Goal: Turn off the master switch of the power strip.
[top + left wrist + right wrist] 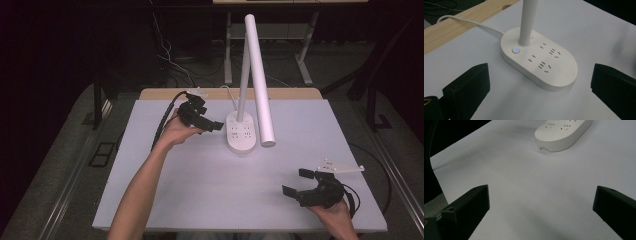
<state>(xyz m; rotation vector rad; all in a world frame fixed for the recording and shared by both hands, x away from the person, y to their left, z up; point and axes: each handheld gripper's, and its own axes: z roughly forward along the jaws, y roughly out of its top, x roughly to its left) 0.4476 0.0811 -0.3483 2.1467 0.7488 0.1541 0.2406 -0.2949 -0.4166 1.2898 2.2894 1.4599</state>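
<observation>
Item 1, lamp base point(242, 134): a white, smooth plastic oval, flat-topped with rounded edges, which stood on the far middle of the table point(200, 200). My left gripper point(212, 125) was held just to its left, jaws pointing right at it. In the left gripper view the base point(549, 67) lay ahead of and between my two jaws, nearer the far side, untouched. Those jaws were spread wide and gripped nothing.

Item 2, base details: two rows of socket slots on top, a small round button point(516, 50) lit blue near the stem, a faint round recess at the near end.

Item 3, stem point(243, 80): a slim white tube that rose from the base's far end, joined at the top to a thicker white cylindrical lamp head point(260, 80) that sloped down toward the near right.

Item 4, cord point(469, 22): white, round, it ran from the base's far end over the table's pale wooden edge.

Item 5, right gripper point(295, 184): held low at the near right, well apart from the base, jaws wide apart and empty. In the right gripper view the base point(564, 132) lay far ahead.

Item 6, table surface: matte white sheet, flat.
</observation>
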